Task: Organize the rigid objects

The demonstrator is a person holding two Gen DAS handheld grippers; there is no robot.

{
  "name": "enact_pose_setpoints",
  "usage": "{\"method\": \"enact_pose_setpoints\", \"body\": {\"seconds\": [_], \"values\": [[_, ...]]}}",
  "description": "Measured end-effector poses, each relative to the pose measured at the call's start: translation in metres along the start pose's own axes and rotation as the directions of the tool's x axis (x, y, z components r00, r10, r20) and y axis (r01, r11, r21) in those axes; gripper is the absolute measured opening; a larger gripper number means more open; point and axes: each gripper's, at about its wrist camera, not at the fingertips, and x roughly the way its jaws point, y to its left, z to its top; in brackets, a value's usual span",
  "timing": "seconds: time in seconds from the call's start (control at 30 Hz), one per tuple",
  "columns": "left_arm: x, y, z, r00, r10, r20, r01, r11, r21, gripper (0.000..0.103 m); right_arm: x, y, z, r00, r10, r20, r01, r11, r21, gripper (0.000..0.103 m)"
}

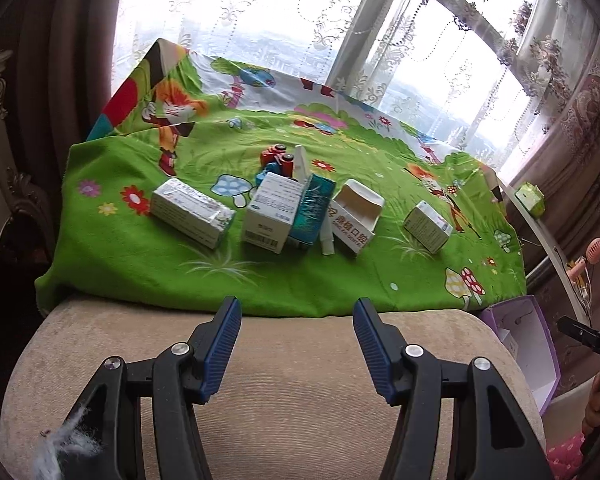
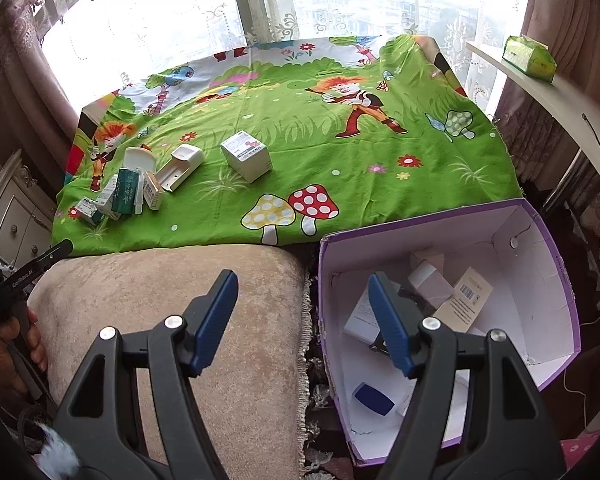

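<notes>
Purple cardboard forms the storage box [image 2: 556, 280] at the lower right of the right wrist view, its white inside open to the top. Down in it lie several small cartons: a pale pink one [image 2: 430, 286], a beige one with a barcode [image 2: 466, 300], a white one [image 2: 360, 316] and a dark blue one [image 2: 374, 398] near the bottom corner. The right gripper [image 2: 302, 292] hangs over the box's left rim, jaws apart and holding nothing. The left gripper [image 1: 297, 316] sits low in its own view above a beige cushion [image 1: 292, 360], also spread wide and empty. On the green cartoon cloth [image 1: 140, 256] wait more cartons, clustered at centre frame: a white box [image 1: 192, 214], an open white box [image 1: 358, 210], a teal one [image 1: 312, 208] and a red toy [image 1: 278, 158] behind them.
</notes>
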Motion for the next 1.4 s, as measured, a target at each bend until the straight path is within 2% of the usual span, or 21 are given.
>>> {"method": "enact_pose_setpoints", "body": {"seconds": [0.47,0.57,0.93,1.0,1.1,1.23,1.4], "values": [[-0.012,0.030,-0.004,0.998,0.058,0.018,-0.057,0.997,-0.054,0.059,0.034,0.035,-0.003,0.999,0.050,0.006,-0.049,0.998,-0.030,0.071],[-0.013,0.037,-0.004,0.998,0.061,0.015,-0.059,0.996,-0.067,0.059,0.051,0.040,-0.002,0.997,0.073,-0.019,-0.073,0.997,-0.004,0.071],[0.005,0.045,0.012,0.997,0.078,-0.028,-0.080,0.994,-0.074,0.060,0.098,0.060,0.017,0.994,0.079,-0.075,-0.082,0.996,-0.033,0.071],[0.010,0.044,0.017,0.996,0.082,-0.038,-0.084,0.995,-0.059,0.066,0.104,0.064,0.022,0.994,0.079,-0.076,-0.082,0.996,-0.042,0.071],[0.016,0.042,0.025,0.997,0.067,-0.043,-0.069,0.997,-0.030,0.067,0.109,0.068,0.031,0.995,0.077,-0.069,-0.081,0.995,-0.062,0.071],[0.024,0.045,0.038,0.995,0.086,-0.047,-0.087,0.996,-0.018,0.068,0.118,0.072,0.046,0.996,0.067,-0.053,-0.072,0.994,-0.087,0.071],[0.044,0.050,0.057,0.988,0.121,-0.093,-0.117,0.992,0.052,0.082,0.132,0.072,0.063,0.997,0.066,-0.045,-0.070,0.992,-0.101,0.071]]}}
